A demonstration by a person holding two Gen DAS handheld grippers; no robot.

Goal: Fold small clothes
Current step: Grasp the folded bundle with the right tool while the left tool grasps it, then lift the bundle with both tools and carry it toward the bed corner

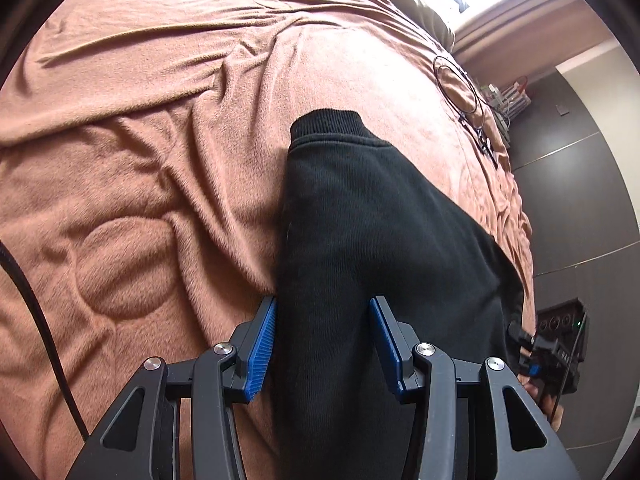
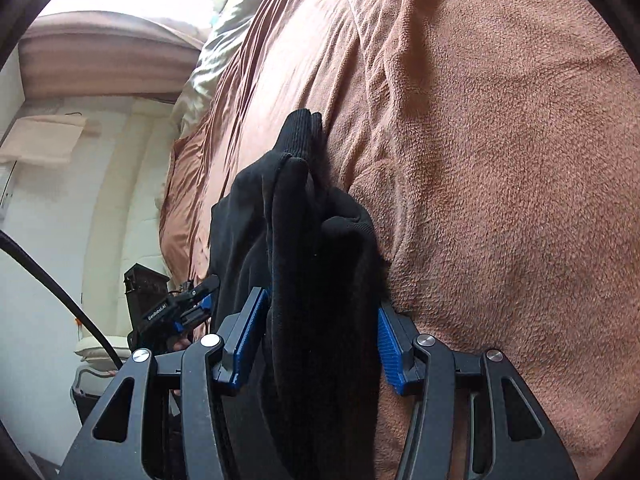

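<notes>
A small black garment (image 1: 360, 216) with a ribbed cuff lies on the brown fleece blanket (image 1: 140, 140). In the left wrist view, my left gripper (image 1: 322, 344) has its blue pads on either side of the cloth, jaws partly spread, with the fabric bunched between them. In the right wrist view, the same black garment (image 2: 316, 248) hangs in thick folds between the blue pads of my right gripper (image 2: 316, 344), which grips it. The right gripper also shows at the left view's right edge (image 1: 536, 352), and the left gripper shows in the right view (image 2: 180, 308).
The brown blanket (image 2: 500, 160) covers the bed. A coiled black cable (image 1: 460, 84) lies on it near the far edge. A dark tiled floor (image 1: 580, 200) lies beyond the bed's edge. A pale pillow (image 2: 208, 68) and a white wall (image 2: 52, 220) lie to the left.
</notes>
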